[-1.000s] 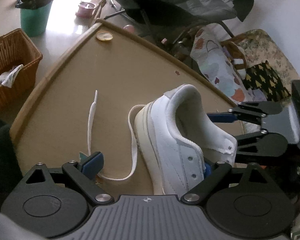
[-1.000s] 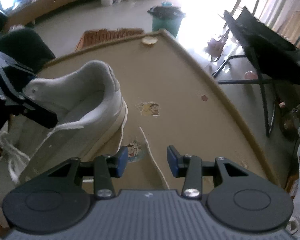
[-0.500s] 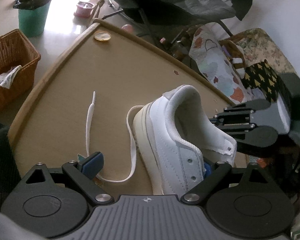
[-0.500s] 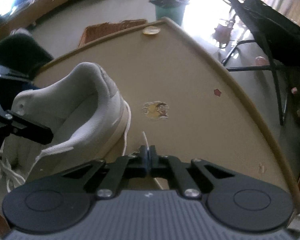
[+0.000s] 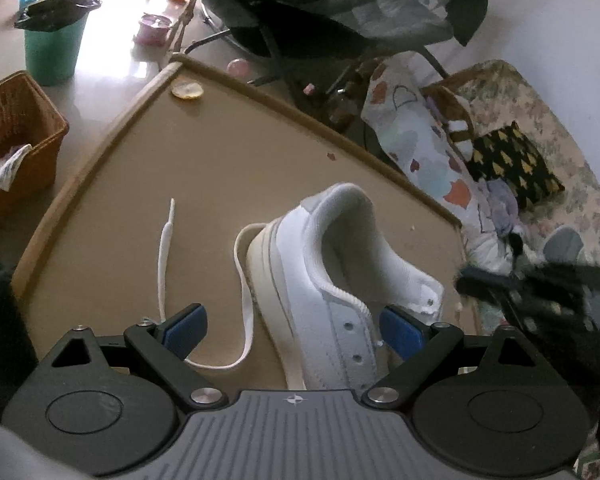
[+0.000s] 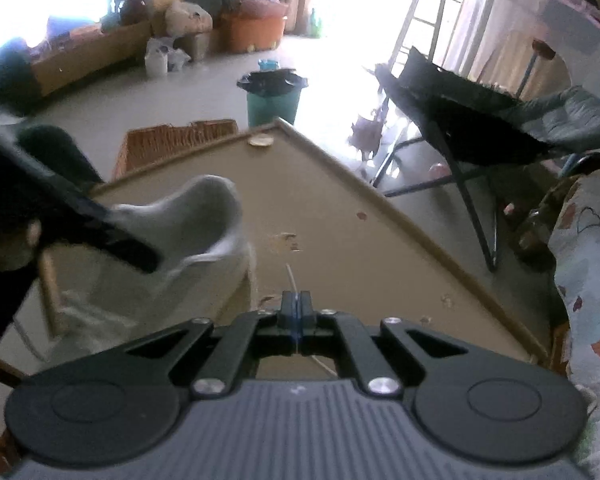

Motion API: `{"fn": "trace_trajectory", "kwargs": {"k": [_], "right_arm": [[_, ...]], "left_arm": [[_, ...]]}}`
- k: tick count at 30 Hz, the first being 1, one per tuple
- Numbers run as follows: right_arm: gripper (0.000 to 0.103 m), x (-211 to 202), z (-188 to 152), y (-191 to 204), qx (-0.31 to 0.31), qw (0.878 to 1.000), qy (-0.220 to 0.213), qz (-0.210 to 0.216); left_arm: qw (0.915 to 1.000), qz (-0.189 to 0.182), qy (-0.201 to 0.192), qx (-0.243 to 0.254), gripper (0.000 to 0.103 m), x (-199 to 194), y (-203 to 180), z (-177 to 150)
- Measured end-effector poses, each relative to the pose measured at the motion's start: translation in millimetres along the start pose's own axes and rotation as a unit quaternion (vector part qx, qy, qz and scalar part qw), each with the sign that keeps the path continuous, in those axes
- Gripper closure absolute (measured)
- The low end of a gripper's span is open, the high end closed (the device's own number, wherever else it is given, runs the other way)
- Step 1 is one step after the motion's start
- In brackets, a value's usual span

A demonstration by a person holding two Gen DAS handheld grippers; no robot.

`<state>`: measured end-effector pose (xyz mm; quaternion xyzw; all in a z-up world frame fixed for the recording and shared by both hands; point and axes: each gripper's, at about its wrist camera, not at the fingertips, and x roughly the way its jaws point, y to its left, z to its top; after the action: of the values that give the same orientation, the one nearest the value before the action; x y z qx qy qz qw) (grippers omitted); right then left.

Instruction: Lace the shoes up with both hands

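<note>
Risk first: right gripper (image 6: 296, 308) has its pads pressed together on the thin tip of the right lace end (image 6: 289, 276), only a short stiff bit poking out past the pads toward the far side. Grip area looks tiny; a tug against a snagged eyelet could likely pull the tip out of the pinch. Right view is motion-blurred, so exact seating of the tip cannot be confirmed.

Left gripper (image 5: 294, 330) stands spread wide, blue pads either side of the shoe's near part; cannot tell whether either pad touches leather. If it does not clamp, the shoe (image 5: 332, 280) may slide or tip when lace tension comes on.

Second risk: the left lace end (image 5: 165, 248) lies slack in a loop on the table (image 5: 228, 168), left of the shoe, tip pointing far. It could drag off or tangle under the sole.

Materials: shoe is smooth white leather-like upper, padded collar with ribbed edge, cream rubber sole, small punched eyelets. Laces flat, woven, white, limp; tips stiffened. Table is matt tan with a raised rounded rim, bearing a few stickers.
</note>
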<state>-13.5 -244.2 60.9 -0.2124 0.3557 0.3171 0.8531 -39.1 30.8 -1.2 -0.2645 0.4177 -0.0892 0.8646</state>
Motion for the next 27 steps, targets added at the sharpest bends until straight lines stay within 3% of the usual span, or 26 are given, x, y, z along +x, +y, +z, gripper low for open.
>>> {"fn": "trace_trajectory", "kwargs": {"k": [4,7,12,15,16,18,20,27], "right_arm": [[0.103,-30,-4,22,-0.006,0.999,-0.032,-0.009],[0.103,-45,-5,36,-0.014,0.999,-0.047,0.007],[0.103,-44,-2,66,-0.098,0.994,-0.036,0.021],[0.103,-39,1,79,-0.150,0.988,-0.023,0.028],[0.103,-38,2,83,-0.164,0.986,-0.021,0.028],[0.103,-37,4,88,-0.188,0.981,-0.013,0.033],[0.103,-37,5,93,-0.214,0.976,-0.012,0.031],[0.103,-27,12,103,-0.284,0.958,-0.006,0.026]], "left_arm": [[0.9995,-0.004,-0.012,-0.028,0.009,-8,6,2],[0.9991,-0.006,-0.014,-0.039,0.009,-13,8,0],[0.9991,-0.014,-0.016,-0.037,0.011,-18,4,-3],[0.9999,0.000,-0.001,-0.015,0.013,-12,-3,-2],[1.0000,0.002,0.003,-0.005,0.017,-10,-5,-1],[0.9998,0.001,0.010,0.019,0.042,-5,-9,0],[0.9986,-0.037,0.008,0.037,0.060,-2,-11,3],[0.9937,-0.042,0.023,0.102,0.067,13,-17,25]]}}
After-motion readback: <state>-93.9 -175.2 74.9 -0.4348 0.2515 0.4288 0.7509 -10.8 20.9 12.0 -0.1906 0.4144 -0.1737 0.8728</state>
